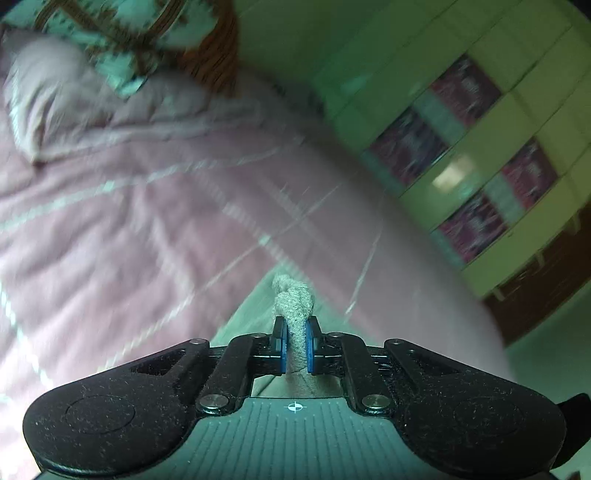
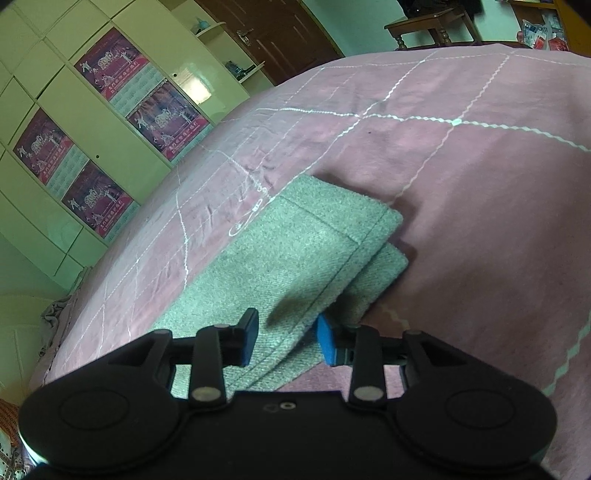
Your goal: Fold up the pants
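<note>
The grey pants (image 2: 291, 254) lie on the pink bed cover (image 2: 480, 184), with both leg ends stacked one on the other at the far end. My right gripper (image 2: 288, 341) is open, its blue pads on either side of the leg edge just above the cloth. My left gripper (image 1: 296, 345) is shut on a bunched fold of the grey pants (image 1: 293, 299), which sticks up between the blue pads; the left wrist view is blurred by motion.
A pink pillow (image 1: 40, 96) and a patterned cloth (image 1: 122, 48) lie at the head of the bed. A yellow wardrobe with posters (image 2: 96, 122) stands beside the bed. A wooden door (image 2: 273, 33) and a small table (image 2: 432, 26) are beyond the far end.
</note>
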A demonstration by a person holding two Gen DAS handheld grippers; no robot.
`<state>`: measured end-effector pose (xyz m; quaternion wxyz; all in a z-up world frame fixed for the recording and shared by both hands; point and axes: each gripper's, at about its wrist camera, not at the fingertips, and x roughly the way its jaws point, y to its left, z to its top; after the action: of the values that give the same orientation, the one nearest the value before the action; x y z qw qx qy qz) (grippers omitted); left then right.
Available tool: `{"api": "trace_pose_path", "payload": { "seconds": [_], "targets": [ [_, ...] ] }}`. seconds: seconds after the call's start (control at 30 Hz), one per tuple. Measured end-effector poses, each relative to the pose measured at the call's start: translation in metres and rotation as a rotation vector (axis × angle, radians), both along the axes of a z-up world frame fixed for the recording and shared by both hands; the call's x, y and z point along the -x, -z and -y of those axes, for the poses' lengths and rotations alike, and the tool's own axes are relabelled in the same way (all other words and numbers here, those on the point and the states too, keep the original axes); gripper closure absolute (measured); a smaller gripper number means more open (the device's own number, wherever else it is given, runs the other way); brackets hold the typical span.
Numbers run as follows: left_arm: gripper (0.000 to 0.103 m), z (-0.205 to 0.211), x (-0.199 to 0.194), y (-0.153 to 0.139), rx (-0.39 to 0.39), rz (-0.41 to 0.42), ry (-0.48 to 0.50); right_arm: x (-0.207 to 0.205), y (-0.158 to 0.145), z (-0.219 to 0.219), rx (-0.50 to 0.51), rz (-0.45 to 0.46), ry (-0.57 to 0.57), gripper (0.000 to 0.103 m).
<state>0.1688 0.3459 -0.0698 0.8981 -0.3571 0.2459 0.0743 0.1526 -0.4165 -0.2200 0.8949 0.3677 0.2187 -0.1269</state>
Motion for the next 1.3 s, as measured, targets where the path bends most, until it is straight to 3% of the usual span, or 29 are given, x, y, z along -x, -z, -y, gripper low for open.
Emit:
{"api": "trace_pose_path", "payload": {
  "seconds": [0.03, 0.13, 0.3, 0.4, 0.6, 0.63, 0.7, 0.87, 0.93, 1.0, 1.03, 1.17, 1.23, 1.3],
  "targets": [
    [0.093, 0.0, -0.002, -0.002, -0.032, -0.007, 0.011, 0.001, -0.001, -0.001, 0.004, 0.001, 0.001, 0.069],
    [0.093, 0.003, -0.021, 0.028, -0.108, -0.236, 0.074, 0.003, -0.001, -0.002, 0.002, 0.003, 0.003, 0.069],
    [0.086, -0.004, -0.006, 0.044, -0.016, -0.174, 0.043, 0.004, 0.003, 0.005, -0.035, 0.015, 0.002, 0.066],
    [0.079, 0.001, -0.01, 0.042, -0.046, -0.174, 0.077, 0.004, 0.006, 0.013, -0.073, 0.032, 0.0, 0.065],
    [0.082, 0.012, -0.03, 0.035, -0.143, -0.235, 0.084, 0.0, 0.007, 0.019, -0.097, 0.047, 0.026, 0.065],
    [0.085, 0.013, -0.031, 0.034, -0.156, -0.237, 0.078, -0.001, 0.006, 0.018, -0.092, 0.042, 0.028, 0.069],
    [0.087, 0.014, -0.028, 0.029, -0.166, -0.228, 0.075, -0.003, 0.0, 0.015, -0.049, 0.006, 0.039, 0.098],
    [0.087, 0.008, -0.023, 0.032, -0.16, -0.23, 0.091, 0.009, -0.033, -0.006, 0.139, 0.073, -0.028, 0.099],
    [0.087, 0.008, -0.024, 0.031, -0.161, -0.235, 0.089, -0.001, -0.022, 0.004, 0.089, -0.018, -0.011, 0.099],
    [0.087, 0.01, -0.024, 0.028, -0.176, -0.246, 0.093, -0.01, -0.001, 0.018, -0.028, -0.11, -0.015, 0.1],
    [0.087, 0.011, -0.022, 0.026, -0.177, -0.246, 0.093, -0.007, 0.003, 0.02, -0.051, -0.1, -0.004, 0.099],
    [0.087, 0.014, 0.003, 0.009, -0.199, -0.171, 0.06, 0.035, -0.011, 0.024, -0.093, 0.042, 0.049, 0.056],
    [0.087, 0.017, 0.017, 0.001, -0.217, -0.114, 0.034, 0.044, -0.012, 0.027, -0.101, 0.06, 0.054, 0.059],
    [0.087, 0.019, 0.024, -0.006, -0.206, -0.064, 0.029, 0.055, -0.007, 0.033, -0.124, 0.032, 0.075, 0.069]
  ]
}}
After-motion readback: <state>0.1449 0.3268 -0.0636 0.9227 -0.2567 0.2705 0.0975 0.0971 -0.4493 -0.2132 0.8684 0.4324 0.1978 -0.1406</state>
